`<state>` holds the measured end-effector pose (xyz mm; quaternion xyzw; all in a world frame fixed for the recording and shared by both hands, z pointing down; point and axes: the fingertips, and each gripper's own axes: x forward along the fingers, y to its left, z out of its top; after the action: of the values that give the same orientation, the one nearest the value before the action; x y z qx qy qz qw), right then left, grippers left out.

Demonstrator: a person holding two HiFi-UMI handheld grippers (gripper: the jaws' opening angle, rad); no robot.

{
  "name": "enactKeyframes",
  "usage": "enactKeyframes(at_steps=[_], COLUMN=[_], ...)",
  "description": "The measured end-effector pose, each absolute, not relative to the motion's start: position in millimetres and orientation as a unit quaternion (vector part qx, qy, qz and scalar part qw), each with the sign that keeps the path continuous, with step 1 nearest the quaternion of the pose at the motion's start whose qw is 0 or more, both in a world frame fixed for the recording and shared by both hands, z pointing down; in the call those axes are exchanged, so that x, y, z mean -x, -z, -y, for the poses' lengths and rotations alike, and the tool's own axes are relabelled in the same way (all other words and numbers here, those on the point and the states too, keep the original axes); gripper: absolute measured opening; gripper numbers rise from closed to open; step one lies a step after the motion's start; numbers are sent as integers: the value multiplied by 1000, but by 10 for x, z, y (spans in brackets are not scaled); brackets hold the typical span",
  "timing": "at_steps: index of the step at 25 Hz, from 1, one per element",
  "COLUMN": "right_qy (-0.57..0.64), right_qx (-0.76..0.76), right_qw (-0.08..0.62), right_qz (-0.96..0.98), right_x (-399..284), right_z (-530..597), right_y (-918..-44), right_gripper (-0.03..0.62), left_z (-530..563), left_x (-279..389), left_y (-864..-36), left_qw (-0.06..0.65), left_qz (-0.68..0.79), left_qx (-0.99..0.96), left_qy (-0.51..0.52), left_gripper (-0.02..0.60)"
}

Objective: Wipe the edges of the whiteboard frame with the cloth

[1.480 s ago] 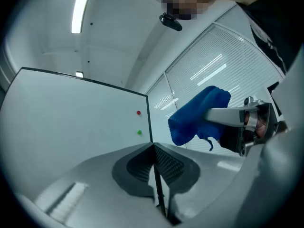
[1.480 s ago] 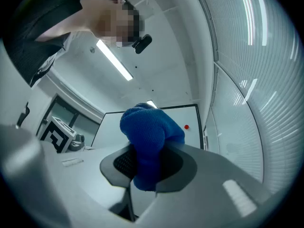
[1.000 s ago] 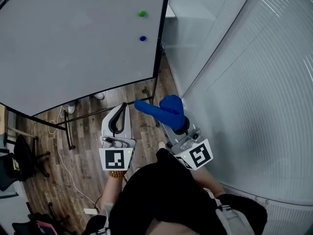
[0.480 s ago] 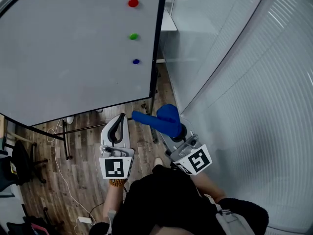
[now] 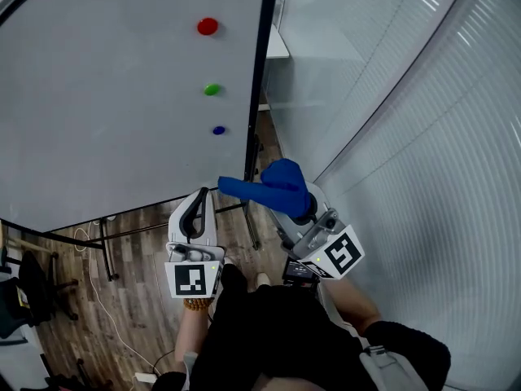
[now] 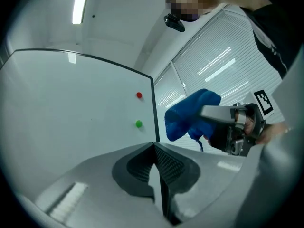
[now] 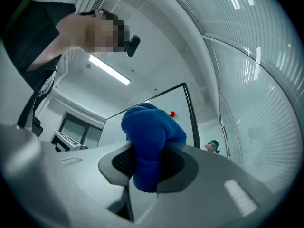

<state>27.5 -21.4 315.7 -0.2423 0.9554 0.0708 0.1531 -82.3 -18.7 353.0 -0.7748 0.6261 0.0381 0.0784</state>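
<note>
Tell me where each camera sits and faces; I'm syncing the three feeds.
Head view: on the person's head, looking steeply down at the whiteboard, its frame and the floor; shows the torso, the left claw and the right claw.
Left gripper view: rides the left claw, looking up along its shut jaws at the whiteboard; shows the right claw gripping the blue cloth.
Right gripper view: rides the right claw, looking up past the cloth toward whiteboard and ceiling; shows a dark sleeve.
Shared: all three show the red magnet.
</note>
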Motion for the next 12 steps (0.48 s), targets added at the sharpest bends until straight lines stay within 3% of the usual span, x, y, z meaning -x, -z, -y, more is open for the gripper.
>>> enactKeyframes(at_steps=[12], right_qy=[-114], right_qx=[251], right_qw=[191], right_qz=[-942], right_x=[-185], right_z=[1157], right_y=[-2377], right_gripper=[133], left_z=[735], left_x=[1064], left_y=[-3602], left_qw=[70], left_qz=[-551], left_qx=[831], left_qy=[-39], left_gripper=[2])
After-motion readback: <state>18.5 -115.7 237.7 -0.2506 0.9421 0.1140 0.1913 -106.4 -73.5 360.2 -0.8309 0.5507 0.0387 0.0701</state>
